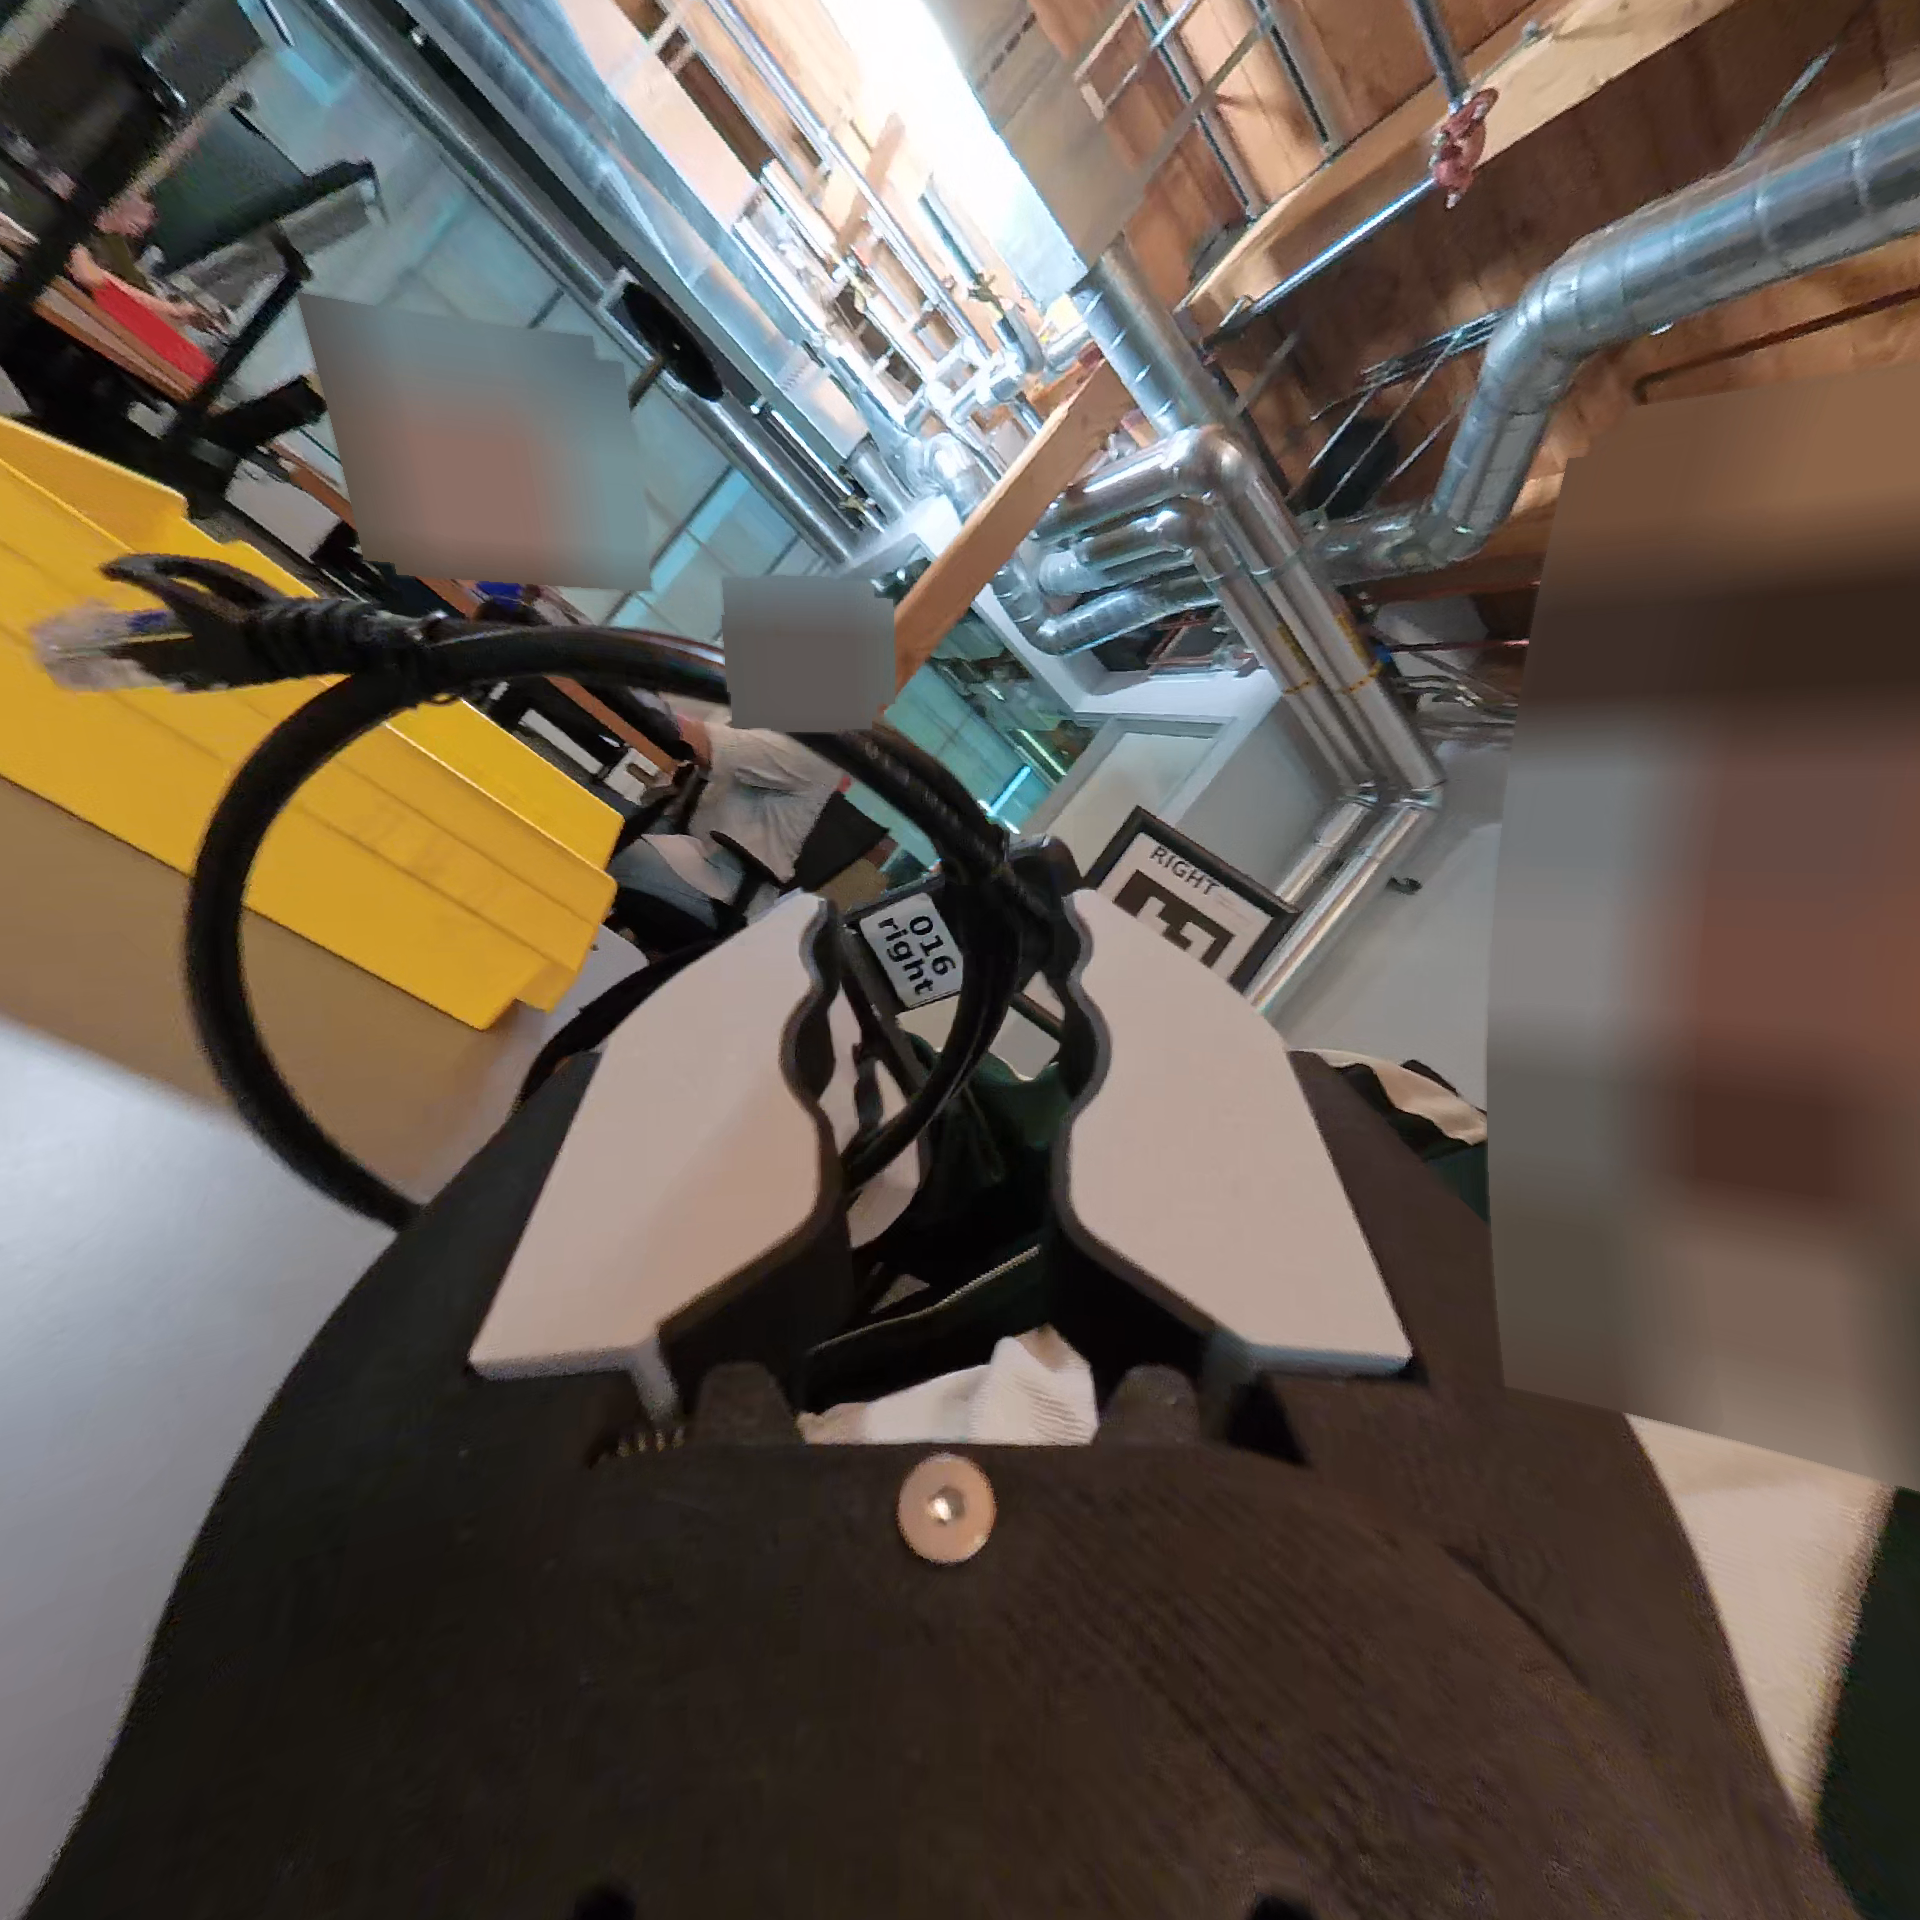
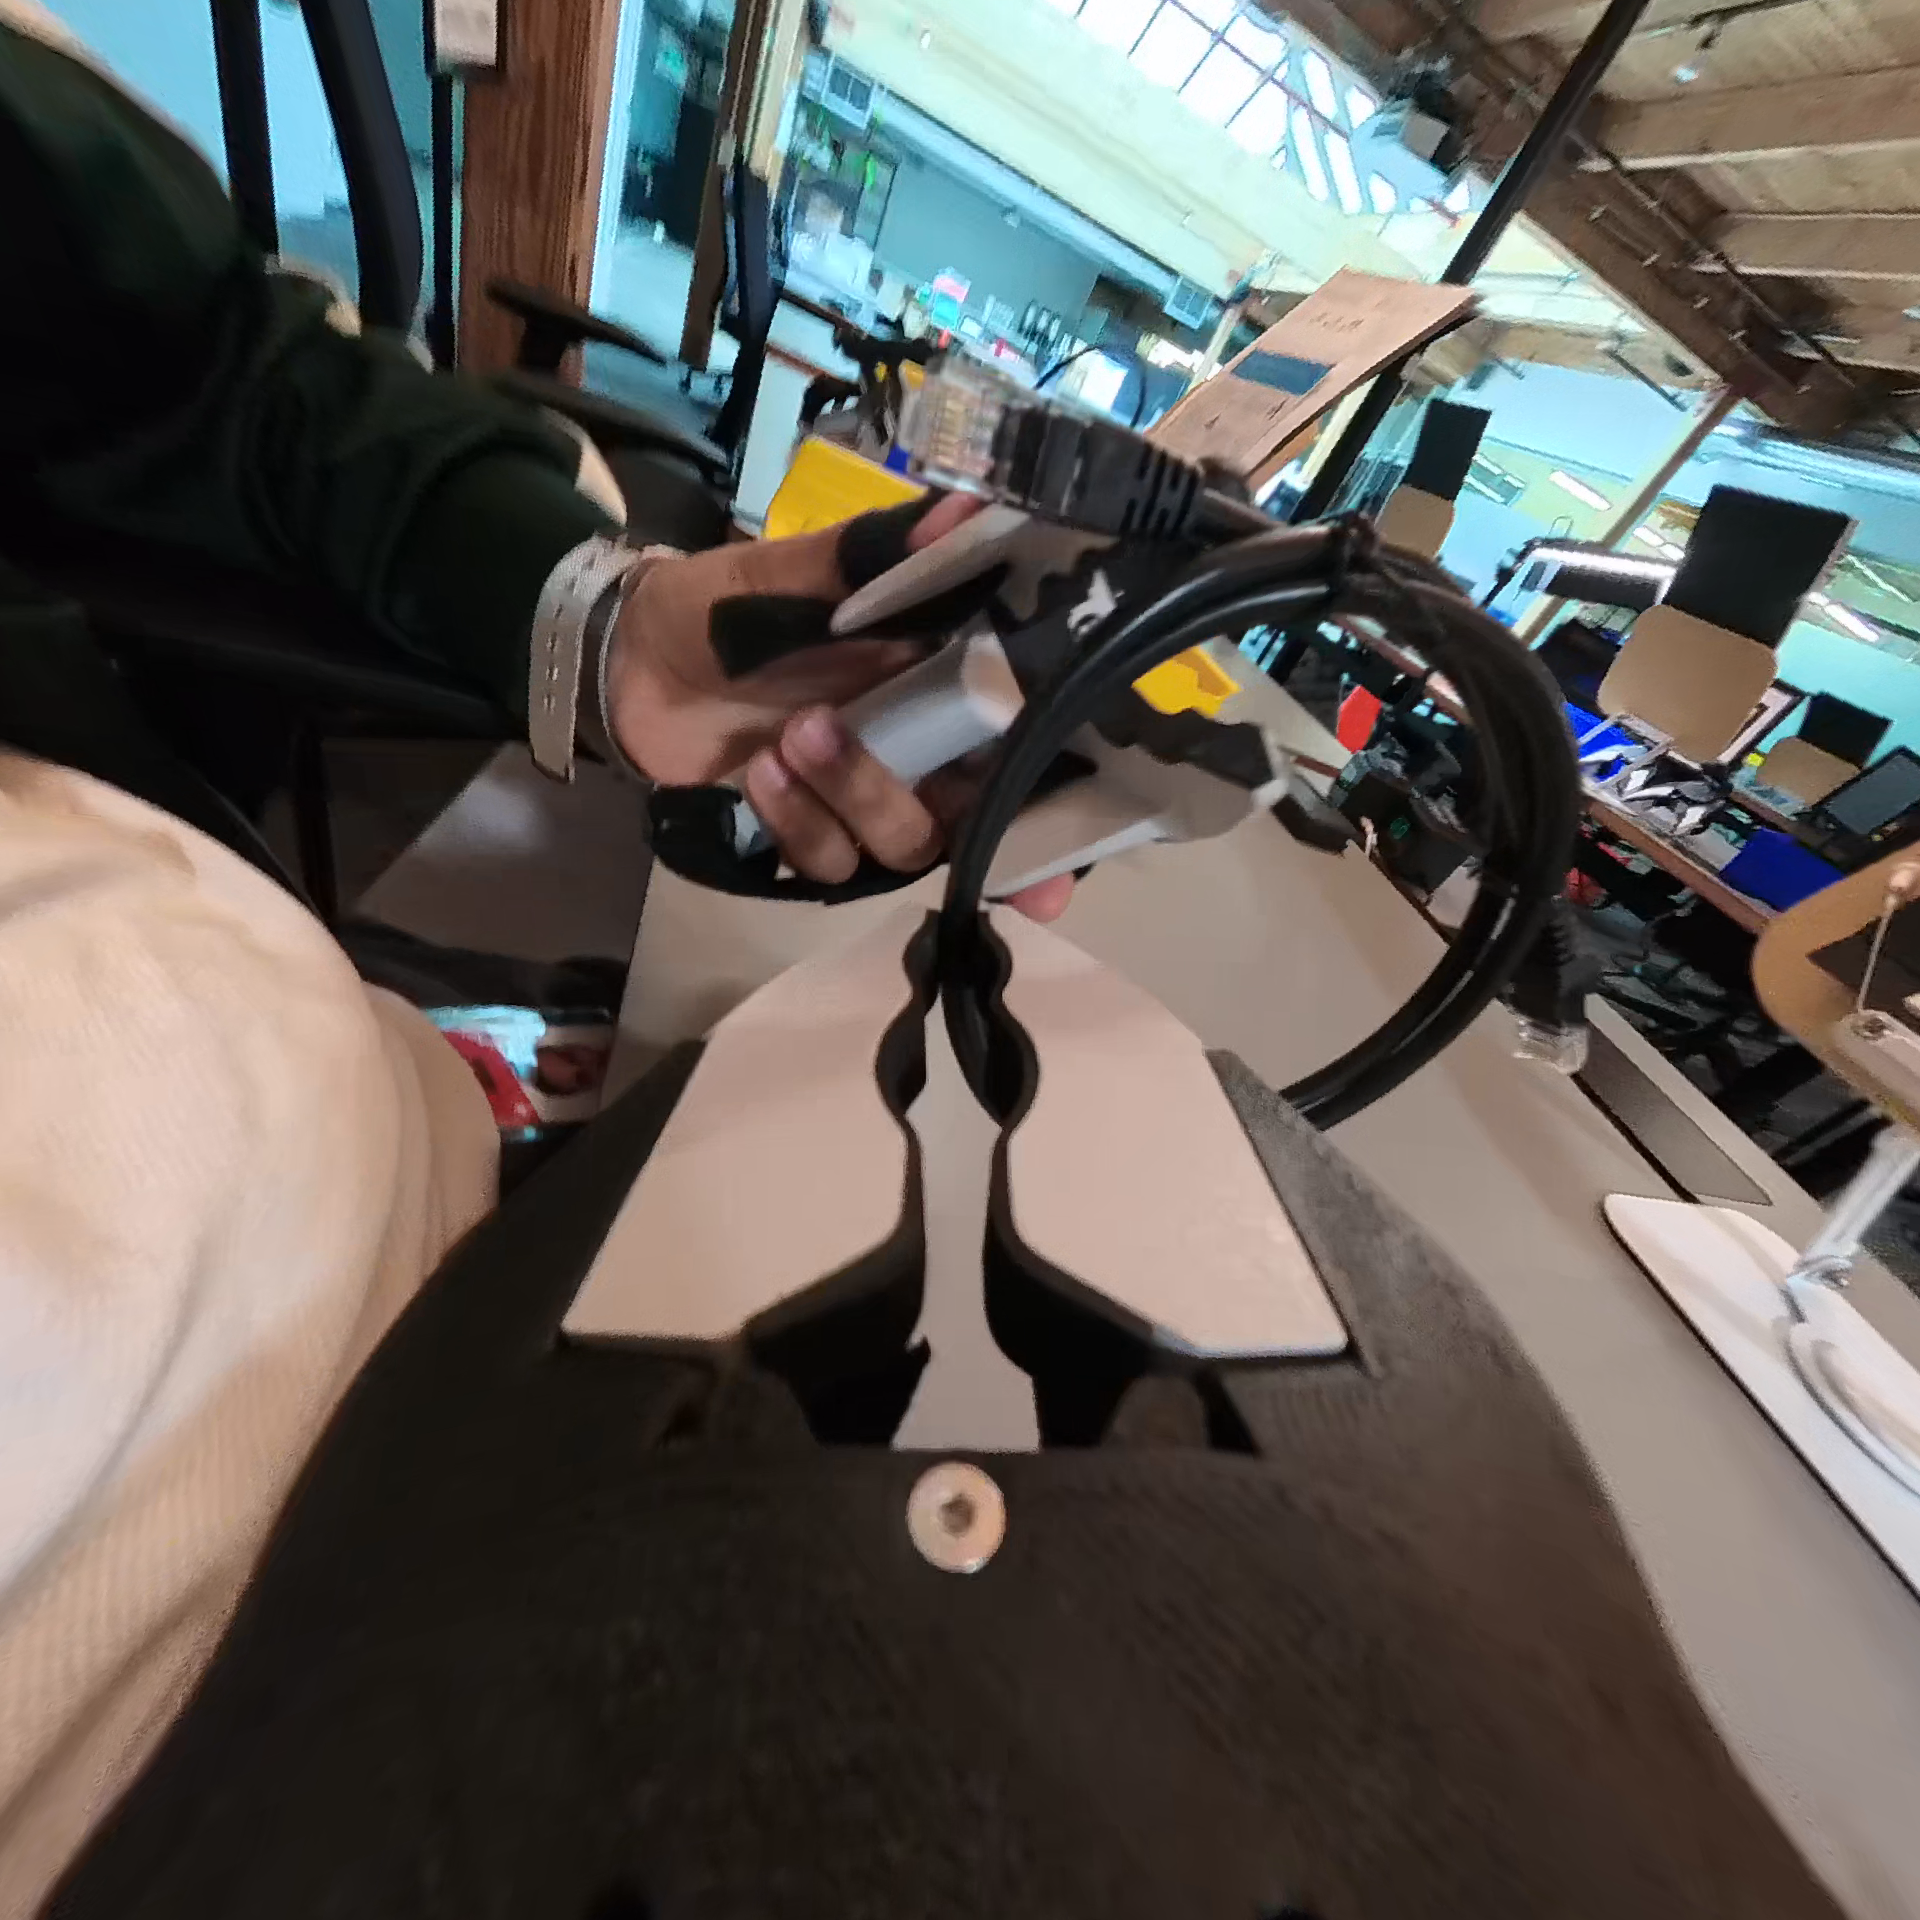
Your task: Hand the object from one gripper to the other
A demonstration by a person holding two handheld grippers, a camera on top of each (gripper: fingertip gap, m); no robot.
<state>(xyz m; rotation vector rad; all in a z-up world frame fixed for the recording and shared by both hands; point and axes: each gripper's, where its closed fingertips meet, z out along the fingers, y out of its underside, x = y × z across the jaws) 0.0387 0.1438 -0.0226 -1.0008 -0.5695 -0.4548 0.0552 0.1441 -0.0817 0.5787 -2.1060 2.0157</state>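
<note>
Mid-handover, by the look of it. Right gripper point(image 2: 956, 935) pinched nearly shut on black coiled network cable point(image 2: 1496, 665), strands caught in the wavy notch near the fingertips. Coil held in the air above pale grey-beige tabletop point(image 2: 1299, 935), not resting on it. Left gripper point(image 1: 948, 920) wide open, jaws straddling the same coil approx. at what looks like a thin tie bunching the strands. Strands against one jaw's inner edge, clear gap to the other, so no grip there. Prob. the receiving side, though can't rule out a giver's release. Next move, if receiving: squeeze left shut on the bundled strands w/ all loops inside the notch, confirm hold, only then ease right open and draw apart. Worth watching: clear plastic plug w/ black boot point(image 2: 966, 426) sticking out just above the left gripper's upper finger, second clear plug point(image 2: 1548, 1034) dangling at the coil's far side, both liable to snag on a finger during separation. Also risk of springy loops slipping out under a partial clamp. Around: bare hand point(image 2: 748, 675) w/ dark green sleeve point(image 2: 260, 416) on the left gripper's handle, stacked yellow plastic bins point(image 1: 416, 831) on the table beyond the coil, white flat-based stand point(image 2: 1714, 1278) off to the side, well apart. Nothing btwn the two grippers but the cable itself.
</note>
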